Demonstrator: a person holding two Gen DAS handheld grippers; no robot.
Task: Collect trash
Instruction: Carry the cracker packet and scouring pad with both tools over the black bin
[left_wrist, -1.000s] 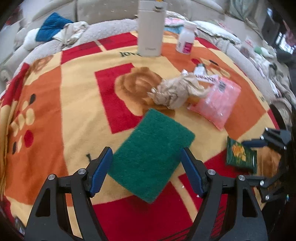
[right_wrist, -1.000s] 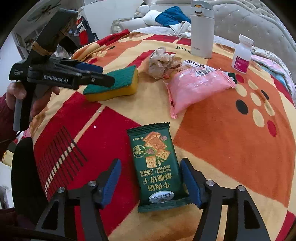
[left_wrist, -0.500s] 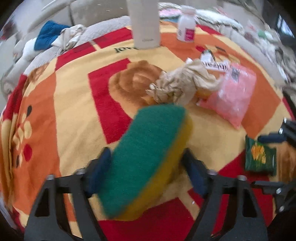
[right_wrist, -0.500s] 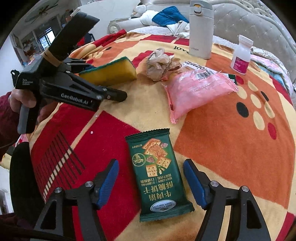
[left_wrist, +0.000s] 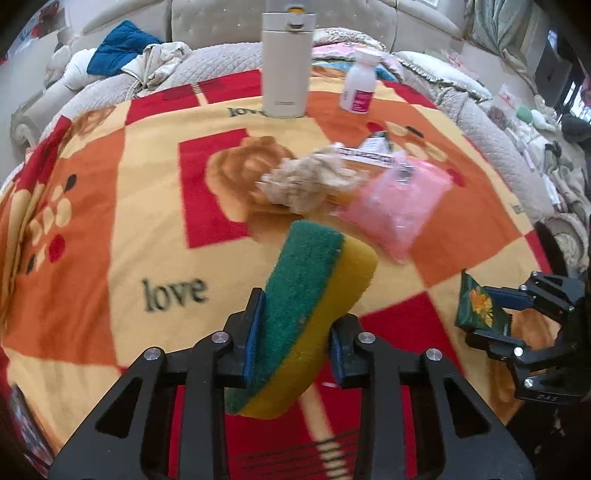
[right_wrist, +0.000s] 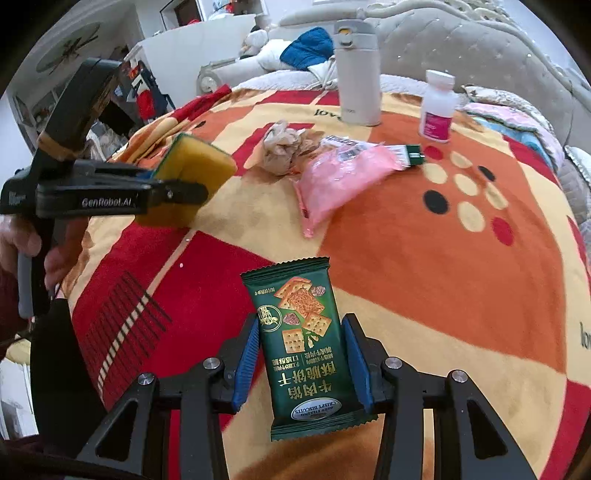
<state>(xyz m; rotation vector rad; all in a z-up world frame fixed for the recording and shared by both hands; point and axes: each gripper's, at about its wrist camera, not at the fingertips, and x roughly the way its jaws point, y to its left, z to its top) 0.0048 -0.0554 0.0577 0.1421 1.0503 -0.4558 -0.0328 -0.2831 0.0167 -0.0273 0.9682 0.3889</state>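
A green-and-yellow sponge (left_wrist: 314, 266) hangs tilted above the blanket, squeezed between the blue pads of my left gripper (left_wrist: 295, 317), whose jaws are closing on it. From the right wrist view the same sponge (right_wrist: 195, 162) sticks out of the left gripper (right_wrist: 173, 184) at the left. My right gripper (right_wrist: 301, 325) has its jaws closing on a dark green biscuit packet (right_wrist: 303, 369), both pads against its sides. In the left wrist view that packet (left_wrist: 476, 306) stands tipped up in the right gripper (left_wrist: 498, 317).
On the red, orange and yellow blanket (left_wrist: 110, 229) lie a crumpled paper wad (left_wrist: 310, 181), a pink plastic bag (left_wrist: 399, 206) and a small green-ended tube (right_wrist: 410, 151). A beige flask (left_wrist: 286, 62) and a white pill bottle (left_wrist: 358, 81) stand behind. A hand (right_wrist: 22, 240) holds the left gripper.
Both grippers have closed. The sponge went from lying flat on the blanket to being lifted and tilted in the left gripper. The right pads have closed in against the biscuit packet and raised it.
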